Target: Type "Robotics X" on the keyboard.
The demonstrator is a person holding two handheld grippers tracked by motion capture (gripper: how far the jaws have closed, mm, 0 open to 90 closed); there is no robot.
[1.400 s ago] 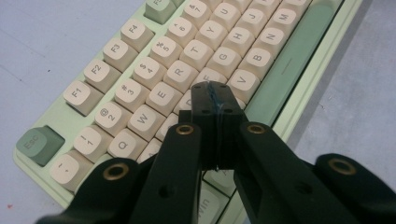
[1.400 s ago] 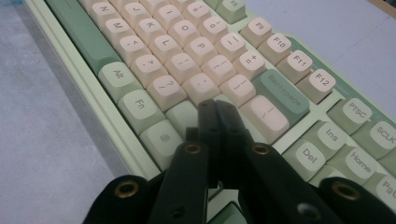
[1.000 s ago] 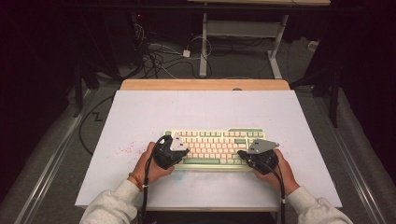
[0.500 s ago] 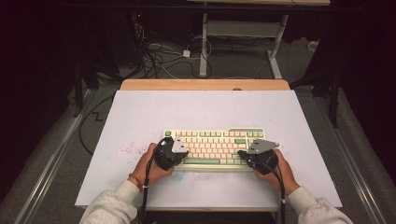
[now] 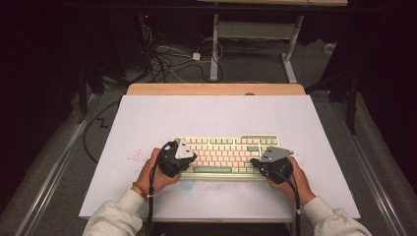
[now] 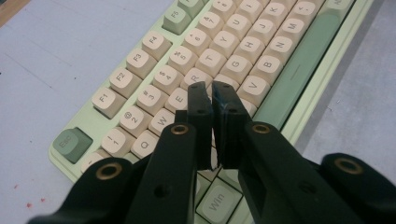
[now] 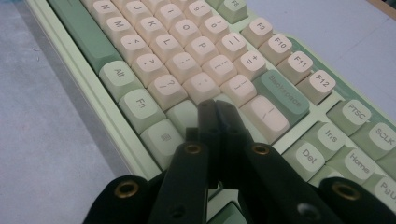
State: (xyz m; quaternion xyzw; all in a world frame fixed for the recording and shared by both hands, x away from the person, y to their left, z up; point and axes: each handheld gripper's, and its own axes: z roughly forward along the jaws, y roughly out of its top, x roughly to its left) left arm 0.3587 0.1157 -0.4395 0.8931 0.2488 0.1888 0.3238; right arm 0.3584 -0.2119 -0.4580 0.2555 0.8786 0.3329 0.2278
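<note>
White-covered table (image 5: 147, 128) in a dark room, with a pale green keyboard (image 5: 227, 156) near your edge and a gripper at each end of it.

Your left gripper (image 6: 209, 99) hovers over the keyboard's left half, above the E and R keys, its jaws drawn almost together with only a thin slit between them, gripping nothing. Your right gripper (image 7: 215, 108) sits over the right half, close to the backspace key (image 7: 284, 96), jaws pressed together and empty. From above, your hands hold the left gripper (image 5: 173, 158) and right gripper (image 5: 273, 166) at the keyboard's two front corners. Cables (image 5: 167, 54) lie tangled on the floor beyond the table.
</note>
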